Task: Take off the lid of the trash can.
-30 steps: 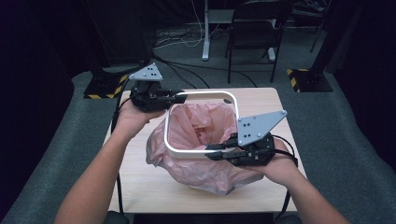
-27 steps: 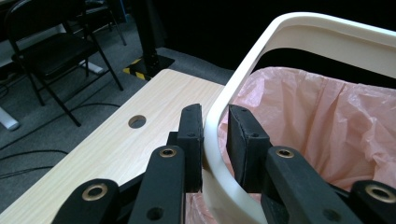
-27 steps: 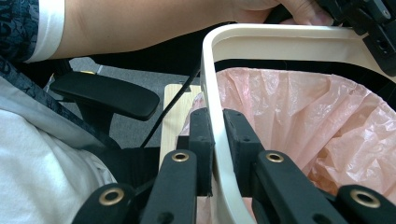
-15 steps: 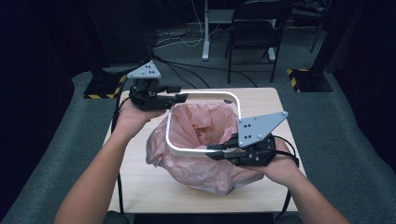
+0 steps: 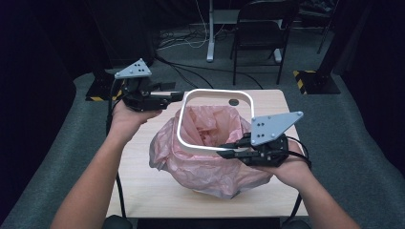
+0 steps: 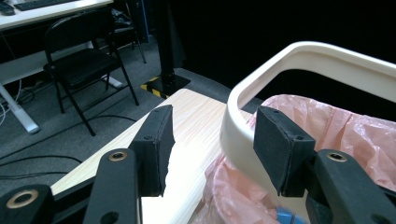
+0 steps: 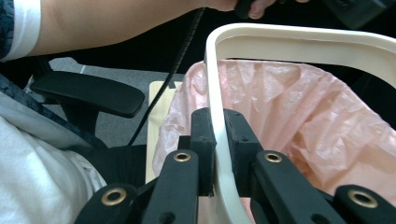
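Observation:
A white rounded-square frame (image 5: 217, 92) is held tilted above the table, with a pink plastic bag (image 5: 205, 162) hanging through it and bulging below. My right gripper (image 5: 224, 149) is shut on the frame's near right side. In the right gripper view the pads (image 7: 203, 140) clamp the rim (image 7: 299, 39) from both sides, the bag (image 7: 289, 107) behind them. My left gripper (image 5: 175, 97) is at the frame's far left corner, and its jaws have just been opening. In the left gripper view that gripper (image 6: 217, 135) is open, and the rim's corner (image 6: 229, 126) lies loose between the pads beside the bag (image 6: 355, 135).
The light wooden table (image 5: 143, 181) has a small round hole (image 5: 233, 102) near its far edge. A black folding chair (image 5: 260, 28) and cables stand on the grey floor beyond. A small blue thing (image 6: 285, 217) shows under the bag by the left jaws.
The left gripper's jaws have spread apart and let go of the frame's far left corner. The right gripper keeps its hold, and the frame and bag have hardly shifted.

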The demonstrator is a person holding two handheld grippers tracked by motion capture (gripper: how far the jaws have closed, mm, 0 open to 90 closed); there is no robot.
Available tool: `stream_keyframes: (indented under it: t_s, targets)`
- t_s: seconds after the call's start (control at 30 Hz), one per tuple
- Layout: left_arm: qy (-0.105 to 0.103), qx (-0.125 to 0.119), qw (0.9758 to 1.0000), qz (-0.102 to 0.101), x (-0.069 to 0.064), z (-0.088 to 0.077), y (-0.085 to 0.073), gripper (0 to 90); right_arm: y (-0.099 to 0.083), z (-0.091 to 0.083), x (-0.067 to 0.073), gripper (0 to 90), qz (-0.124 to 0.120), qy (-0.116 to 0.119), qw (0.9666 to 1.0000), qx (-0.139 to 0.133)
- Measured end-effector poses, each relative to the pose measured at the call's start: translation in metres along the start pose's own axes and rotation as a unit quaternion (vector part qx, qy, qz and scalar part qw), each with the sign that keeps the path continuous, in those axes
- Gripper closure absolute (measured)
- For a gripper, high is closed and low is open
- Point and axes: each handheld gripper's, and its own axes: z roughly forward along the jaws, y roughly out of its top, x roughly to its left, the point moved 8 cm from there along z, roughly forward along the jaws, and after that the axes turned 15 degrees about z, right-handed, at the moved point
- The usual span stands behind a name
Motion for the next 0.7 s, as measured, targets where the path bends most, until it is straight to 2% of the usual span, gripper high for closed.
stream_keyframes:
  t_s: [0.3,0.7]
  targets:
    - [0.006,0.002,1.0,-0.004,0.002,-0.009,-0.011,47.7,-0.003,-0.014,-0.012,83.2,0.012,-0.028,0.9995,-0.008]
    - [0.0,0.005,1.0,0.0,-0.008,-0.013,-0.023,47.9,-0.011,-0.031,-0.029,83.2,0.026,-0.068,0.9972,-0.018]
